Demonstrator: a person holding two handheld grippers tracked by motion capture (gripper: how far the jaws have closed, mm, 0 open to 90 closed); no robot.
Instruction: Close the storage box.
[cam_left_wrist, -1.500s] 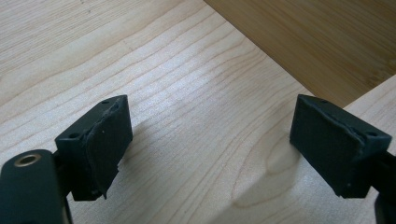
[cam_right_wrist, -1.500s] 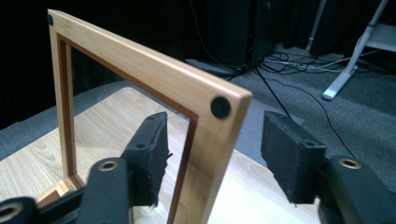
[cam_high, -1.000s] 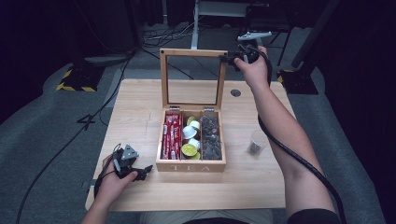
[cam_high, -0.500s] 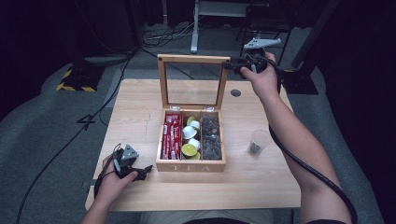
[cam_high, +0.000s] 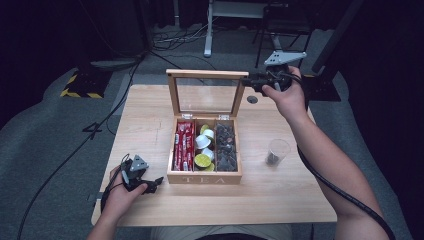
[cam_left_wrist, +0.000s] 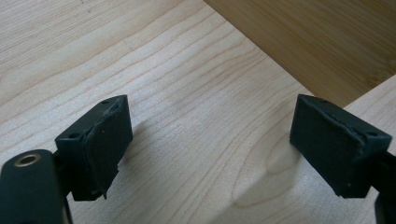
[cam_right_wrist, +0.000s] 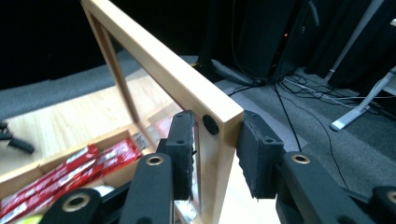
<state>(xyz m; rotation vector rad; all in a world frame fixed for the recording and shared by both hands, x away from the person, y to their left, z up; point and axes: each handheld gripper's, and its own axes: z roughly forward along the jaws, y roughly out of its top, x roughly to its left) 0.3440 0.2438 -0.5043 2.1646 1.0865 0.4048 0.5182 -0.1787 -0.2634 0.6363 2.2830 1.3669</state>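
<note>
A wooden tea box (cam_high: 204, 178) stands mid-table with its glass-paned lid (cam_high: 205, 74) raised upright. Inside lie red packets (cam_high: 184, 145), round capsules (cam_high: 204, 145) and dark pieces (cam_high: 225, 147). My right gripper (cam_high: 248, 80) is at the lid's upper right corner. Its jaws have just been closing, and the right gripper view shows the pads (cam_right_wrist: 181, 154) of the right gripper (cam_right_wrist: 217, 149) pressed on both faces of the lid's frame (cam_right_wrist: 177, 79). My left gripper (cam_high: 156, 184) rests on the table left of the box's front. Its jaws stand open over bare wood (cam_left_wrist: 210, 149).
A clear plastic cup (cam_high: 276, 151) with something dark at its bottom stands on the table (cam_high: 300, 200) right of the box. A dark round mark (cam_high: 252, 99) sits near the far right edge. Cables and stands lie on the floor beyond the table.
My right hand has come toward the near side with the lid's corner, and the lid's top edge has tipped forward with it. The left hand has stayed where it was.
</note>
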